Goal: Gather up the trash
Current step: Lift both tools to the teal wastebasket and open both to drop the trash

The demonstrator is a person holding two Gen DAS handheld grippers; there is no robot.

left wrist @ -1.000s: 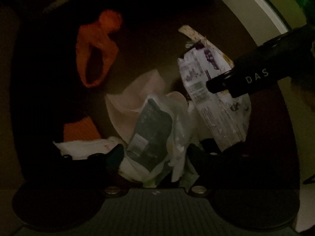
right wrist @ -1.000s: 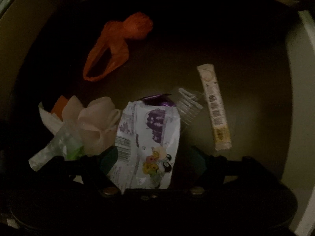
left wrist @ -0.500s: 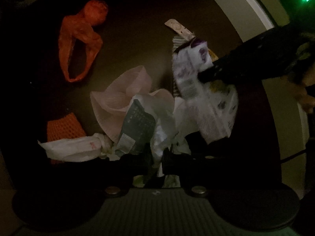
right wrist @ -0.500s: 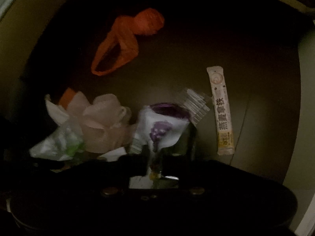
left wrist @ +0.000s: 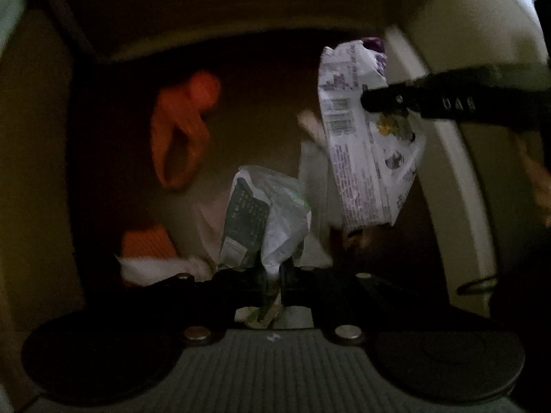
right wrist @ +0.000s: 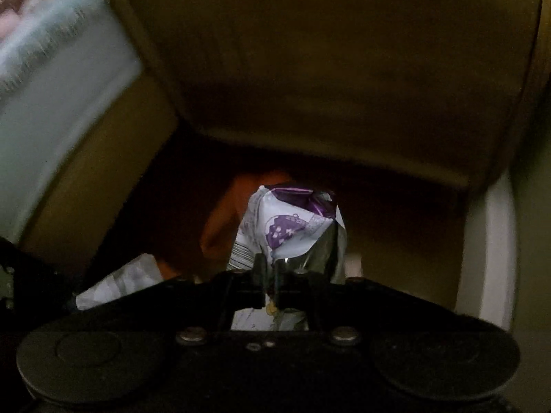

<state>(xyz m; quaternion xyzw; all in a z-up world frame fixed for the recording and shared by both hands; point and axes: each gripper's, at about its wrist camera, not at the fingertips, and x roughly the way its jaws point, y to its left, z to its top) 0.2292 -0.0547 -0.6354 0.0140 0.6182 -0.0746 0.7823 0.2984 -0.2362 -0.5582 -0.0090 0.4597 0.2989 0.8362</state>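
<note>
Above the dark table (left wrist: 261, 110), both grippers (left wrist: 272, 275) (right wrist: 272, 275) clamp wrappers (left wrist: 265, 213) (right wrist: 289, 234).

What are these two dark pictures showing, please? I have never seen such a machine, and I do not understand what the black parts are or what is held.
There is no robot here. A person holds a hand tool with two fingers in each hand, and each tool carries a wide-angle camera looking along its fingers.

The left tool's camera shows the left gripper shut on a crumpled green and white wrapper. From the right enters the right gripper, pinching a white and purple packet.

The right tool's camera shows that same packet from behind its own fingers.

On the dark table lie an orange plastic bag, an orange net piece and some pale paper. The pictures are blurred.
</note>
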